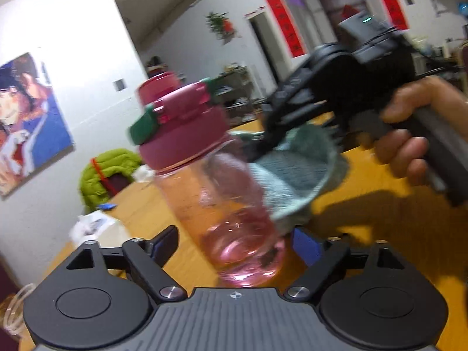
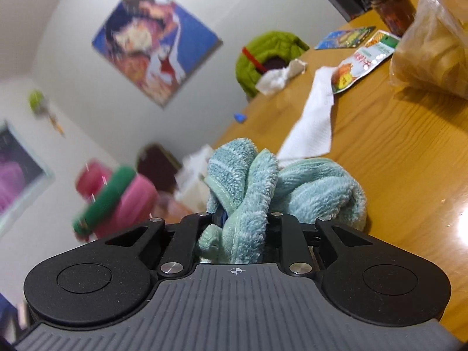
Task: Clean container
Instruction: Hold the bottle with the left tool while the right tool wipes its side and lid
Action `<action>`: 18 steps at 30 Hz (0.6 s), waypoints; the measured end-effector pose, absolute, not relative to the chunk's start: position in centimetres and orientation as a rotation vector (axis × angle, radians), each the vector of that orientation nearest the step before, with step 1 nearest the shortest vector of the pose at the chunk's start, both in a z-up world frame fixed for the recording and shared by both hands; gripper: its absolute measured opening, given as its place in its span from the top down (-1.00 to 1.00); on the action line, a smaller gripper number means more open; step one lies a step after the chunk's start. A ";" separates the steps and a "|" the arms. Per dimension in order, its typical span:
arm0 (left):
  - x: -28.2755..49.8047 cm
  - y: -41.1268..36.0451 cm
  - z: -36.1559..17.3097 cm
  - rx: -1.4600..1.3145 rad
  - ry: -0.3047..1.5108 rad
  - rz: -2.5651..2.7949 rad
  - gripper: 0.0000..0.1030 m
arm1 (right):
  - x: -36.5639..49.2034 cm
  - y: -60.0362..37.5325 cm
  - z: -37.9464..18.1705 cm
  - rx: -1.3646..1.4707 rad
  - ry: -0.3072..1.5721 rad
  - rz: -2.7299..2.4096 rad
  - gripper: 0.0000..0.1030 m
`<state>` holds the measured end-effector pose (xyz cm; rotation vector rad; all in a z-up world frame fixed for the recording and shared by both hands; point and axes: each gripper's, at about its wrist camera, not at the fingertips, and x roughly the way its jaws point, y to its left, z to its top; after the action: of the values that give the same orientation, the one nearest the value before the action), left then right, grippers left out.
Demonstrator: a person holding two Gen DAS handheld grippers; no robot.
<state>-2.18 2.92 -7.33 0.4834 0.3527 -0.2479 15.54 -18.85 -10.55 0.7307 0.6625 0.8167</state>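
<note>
Wooden counter (image 2: 395,152), glossy surface. Lying on it: a white paper towel (image 2: 313,120), a crumpled tissue (image 2: 280,77) near the far edge, two printed packets (image 2: 362,61), a clear bag (image 2: 433,46), a dark jar (image 2: 393,5) and a small blue item (image 2: 239,117) at the edge.
</note>
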 end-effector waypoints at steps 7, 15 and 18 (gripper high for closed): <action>-0.5 3.3 -8.1 0.523 0.311 -0.242 -0.64 | 15.0 -18.6 -9.2 0.600 0.720 0.907 0.59; -0.3 3.3 -8.2 0.531 0.296 -0.242 -0.65 | 13.6 -18.5 -8.5 0.466 0.745 0.894 0.56; -0.2 3.3 -8.1 0.528 0.296 -0.242 -0.65 | 13.7 -18.1 -8.8 0.467 0.743 0.854 0.57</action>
<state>-0.15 3.25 -8.10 0.5279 0.2958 -0.2422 13.74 -18.12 -8.84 0.4673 0.7433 0.8541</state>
